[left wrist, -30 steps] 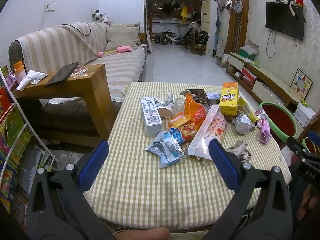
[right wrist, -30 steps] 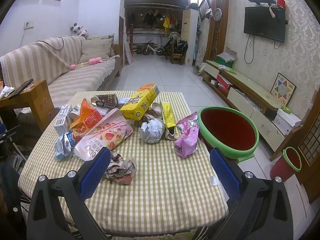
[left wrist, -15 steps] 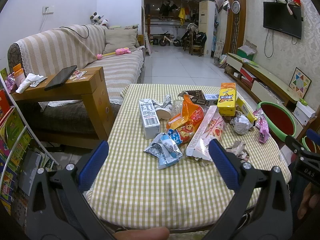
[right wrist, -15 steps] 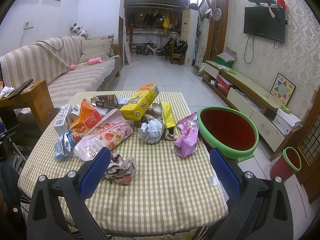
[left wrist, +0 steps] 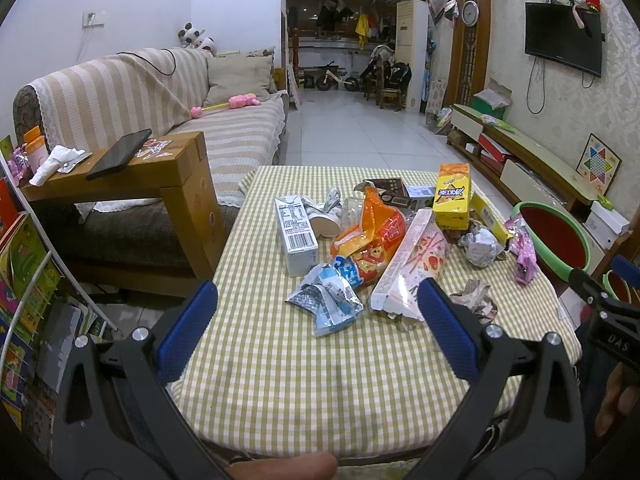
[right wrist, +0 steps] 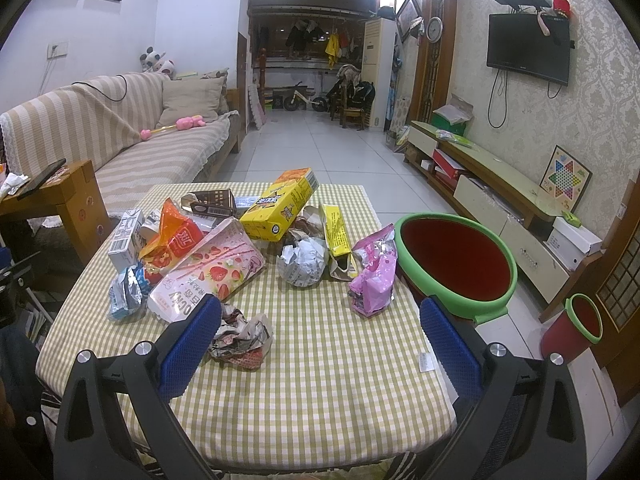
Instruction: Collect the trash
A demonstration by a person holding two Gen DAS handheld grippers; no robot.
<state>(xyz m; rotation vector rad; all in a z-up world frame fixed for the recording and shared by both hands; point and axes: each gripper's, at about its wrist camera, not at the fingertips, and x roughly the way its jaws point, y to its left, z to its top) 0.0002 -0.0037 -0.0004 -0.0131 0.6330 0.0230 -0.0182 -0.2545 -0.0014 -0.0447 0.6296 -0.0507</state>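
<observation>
Checked cloth covers the table [right wrist: 328,392]; the crumpled wrapper [right wrist: 240,338] looks like creased foil, the orange snack bag [right wrist: 172,240] glossy plastic, the yellow box [right wrist: 280,204] smooth cardboard, the green-rimmed basin [right wrist: 496,300] matt plastic, the side table [left wrist: 176,184] varnished wood

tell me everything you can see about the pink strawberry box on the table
The pink strawberry box is a long, flat carton that looks like thin cardboard, printed with strawberries, biscuit sticks and white lettering. It lies on its broad face on the checked tablecloth, slanting from the near left toward the yellow box. Its near end is torn open and ragged. The orange snack bag overlaps its left edge, and a crumpled wrapper sits just in front. Neither gripper touches it.
</observation>
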